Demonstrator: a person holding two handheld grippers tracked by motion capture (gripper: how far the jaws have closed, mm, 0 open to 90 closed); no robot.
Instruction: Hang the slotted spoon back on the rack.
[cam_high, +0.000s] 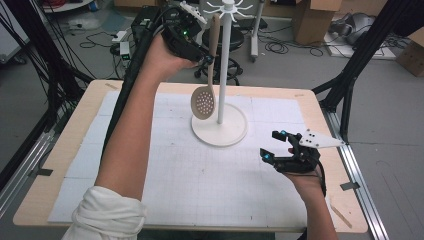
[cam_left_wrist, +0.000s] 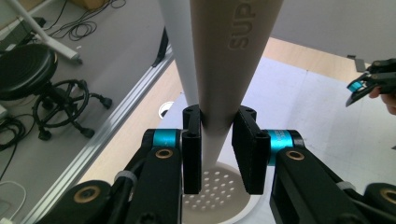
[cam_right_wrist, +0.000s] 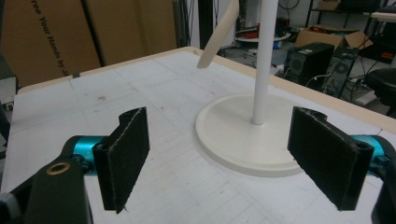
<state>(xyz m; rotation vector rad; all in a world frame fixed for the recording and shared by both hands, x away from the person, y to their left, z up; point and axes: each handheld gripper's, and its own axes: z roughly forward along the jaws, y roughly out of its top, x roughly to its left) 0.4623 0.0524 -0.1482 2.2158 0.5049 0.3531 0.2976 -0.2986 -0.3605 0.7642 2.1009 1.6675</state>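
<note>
A beige slotted spoon (cam_high: 205, 97) hangs bowl down beside the white stand's pole (cam_high: 223, 65). My left gripper (cam_high: 206, 59) is raised above the table and shut on the spoon's handle (cam_left_wrist: 229, 65); its perforated bowl (cam_left_wrist: 217, 193) shows below the jaws. The stand has a round base (cam_high: 220, 129) and a hook ring (cam_high: 227, 7) on top. My right gripper (cam_high: 277, 145) rests low near the table's right side, open with nothing between its pads (cam_right_wrist: 128, 154). It faces the stand's base (cam_right_wrist: 247, 140) and the spoon's bowl (cam_right_wrist: 217, 39).
A white gridded mat (cam_high: 200, 165) covers the wooden table (cam_high: 65, 150). A black stool (cam_left_wrist: 28, 70), cables and cardboard boxes (cam_high: 312, 20) stand on the floor beyond the far edge. Black frame legs (cam_high: 360, 60) rise at the right.
</note>
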